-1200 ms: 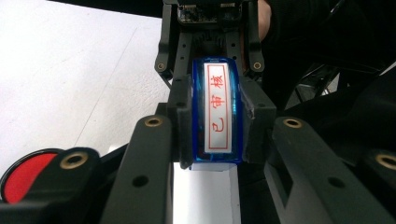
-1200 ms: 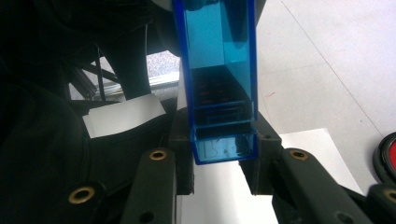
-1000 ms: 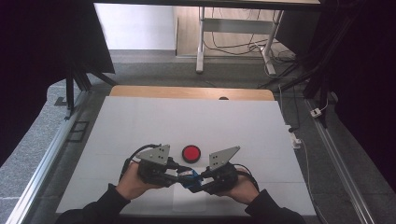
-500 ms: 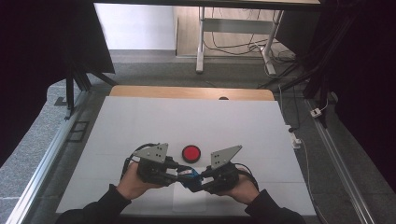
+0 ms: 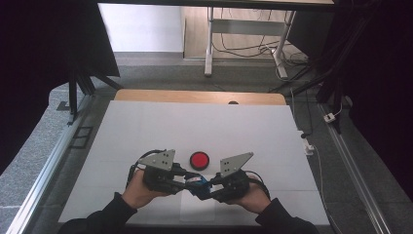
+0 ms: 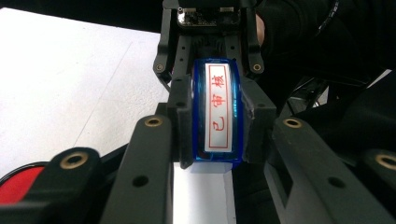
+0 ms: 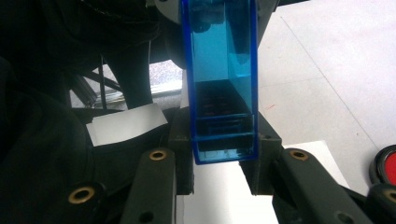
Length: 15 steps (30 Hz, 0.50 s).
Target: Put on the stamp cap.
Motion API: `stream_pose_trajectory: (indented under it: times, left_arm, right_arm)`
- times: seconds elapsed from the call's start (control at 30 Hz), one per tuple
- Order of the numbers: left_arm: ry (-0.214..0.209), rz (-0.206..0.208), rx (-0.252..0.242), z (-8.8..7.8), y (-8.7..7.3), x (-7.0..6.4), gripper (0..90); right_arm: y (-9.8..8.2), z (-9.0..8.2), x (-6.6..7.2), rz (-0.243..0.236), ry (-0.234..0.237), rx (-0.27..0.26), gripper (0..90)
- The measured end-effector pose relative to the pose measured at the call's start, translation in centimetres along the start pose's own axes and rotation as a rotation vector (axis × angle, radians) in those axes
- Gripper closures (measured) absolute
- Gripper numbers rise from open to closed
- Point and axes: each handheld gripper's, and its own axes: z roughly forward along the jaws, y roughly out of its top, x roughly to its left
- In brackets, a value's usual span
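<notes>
Item, near edge of the white counter (image 5: 146,126): two hands in dark sleeves, each carrying a black two-jaw gripper topped with a grey three-cornered plate, are meeting nose to nose at the near middle.

Item: the left gripper (image 5: 182,179) is pinching a small translucent blue plastic stamp block (image 6: 217,112) between its fingers (image 6: 180,123); in the left gripper view the block's white face with a red-framed line of red characters is facing the camera.

Item: the right gripper (image 5: 210,187) is clamping the same block from the opposite side; in the right gripper view its hollow blue body (image 7: 223,84) is standing upright between the fingers (image 7: 264,154). In the high view the block (image 5: 197,181) is showing as a blue spot held just above the counter, between the two grippers.

Item: a white paper slip (image 5: 197,214) is lying on the counter beneath the grippers.

Item: a round red pad in a black rim (image 5: 199,160) is sitting just beyond the grippers, apart from both.

Item, far edge: a pale wooden strip (image 5: 195,96) is bordering the counter.
</notes>
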Motion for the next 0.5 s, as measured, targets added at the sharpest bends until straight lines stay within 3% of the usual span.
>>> stream_pose_trajectory:
  times: [0.5]
  left_arm:
    - [0.031, -0.011, -0.004, -0.42, 0.18, -0.03, 69.7]
  right_arm:
    - [-0.02, -0.24, 0.05, 0.026, -0.049, -0.007, 62.3]
